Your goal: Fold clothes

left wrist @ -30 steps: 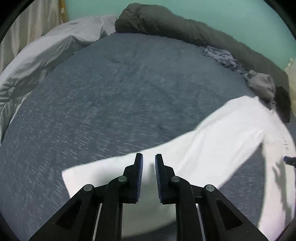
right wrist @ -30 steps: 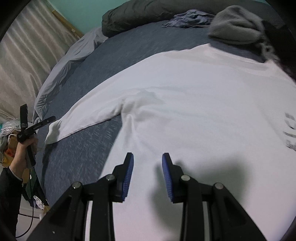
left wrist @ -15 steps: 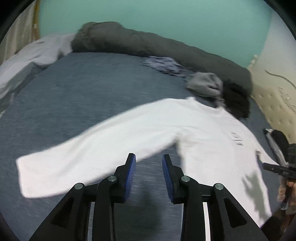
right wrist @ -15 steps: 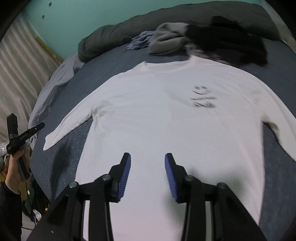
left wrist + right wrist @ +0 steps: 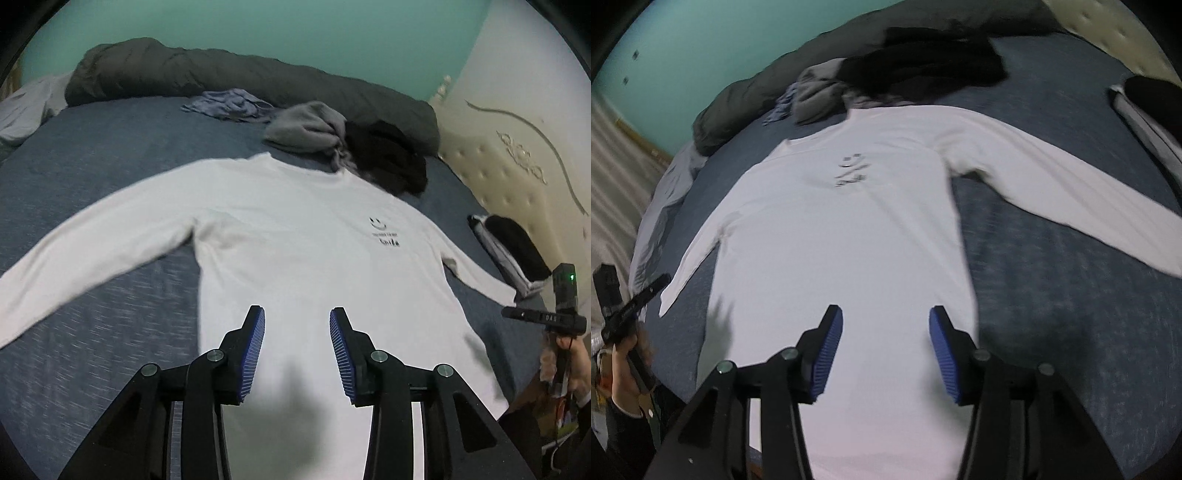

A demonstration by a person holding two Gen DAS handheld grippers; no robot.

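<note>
The white long-sleeved cotton shirt (image 5: 295,240) lies face up and flat on the blue-grey quilted bed (image 5: 92,155), collar towards the far wall, both sleeves spread out to the sides. That looks like the set-up for a fold: the body smooth, the small black smiley print (image 5: 384,232) showing, the sleeves free to be brought in.

The left claw (image 5: 297,332) hangs over the lower part of the body, its ribbed blue pads apart with nothing between them. The right claw (image 5: 886,332) does the same on its side, nearer the shirt's right-hand edge, also apart and empty. Both have just been opening, which I take as readying for a pinch at the hem or side seams.

For room, the near half of the bed is open on either side of the shirt. The crowding is at the top: a crumpled grey fleece garment (image 5: 306,127) and a heap of black clothing (image 5: 388,155) sit right at the collar, seemingly touching it. A folded dark and light stack (image 5: 513,247) lies just beside the right cuff, by the cream padded headboard (image 5: 517,147). I would fold inwards and towards the near edge, away from those piles.
</note>
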